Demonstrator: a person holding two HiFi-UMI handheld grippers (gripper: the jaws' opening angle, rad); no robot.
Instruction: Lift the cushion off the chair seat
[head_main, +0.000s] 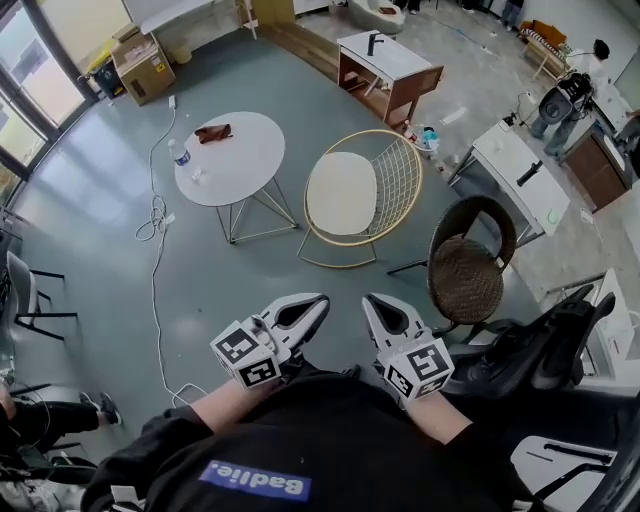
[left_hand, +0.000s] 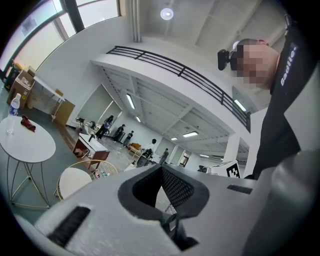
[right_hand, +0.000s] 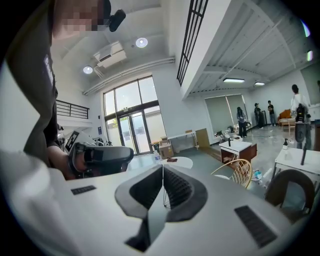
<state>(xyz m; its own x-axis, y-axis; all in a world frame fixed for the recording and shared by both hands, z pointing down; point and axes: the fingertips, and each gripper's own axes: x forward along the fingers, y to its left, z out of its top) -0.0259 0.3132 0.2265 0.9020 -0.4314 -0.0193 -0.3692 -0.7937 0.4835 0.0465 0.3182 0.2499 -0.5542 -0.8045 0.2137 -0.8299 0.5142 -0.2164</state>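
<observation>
Left hand-held gripper (head_main: 318, 301) and right hand-held gripper (head_main: 371, 301), both closed empty, face open floor (head_main: 250, 272) before the cushion (head_main: 341, 192)

Grey floor (head_main: 95, 215), round white table (head_main: 240, 160) near its middle, tall windows (head_main: 28, 55) and a cardboard box (head_main: 145, 65) at its far-left corner.

bottle (head_main: 179, 153) on round table (head_main: 248, 160)

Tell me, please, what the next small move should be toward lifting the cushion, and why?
Probably carry both grippers forward toward the gold wire chair: the cream cushion lies untouched on its seat, well ahead, while the left gripper and right gripper sit near the body, jaws together and empty.
</observation>
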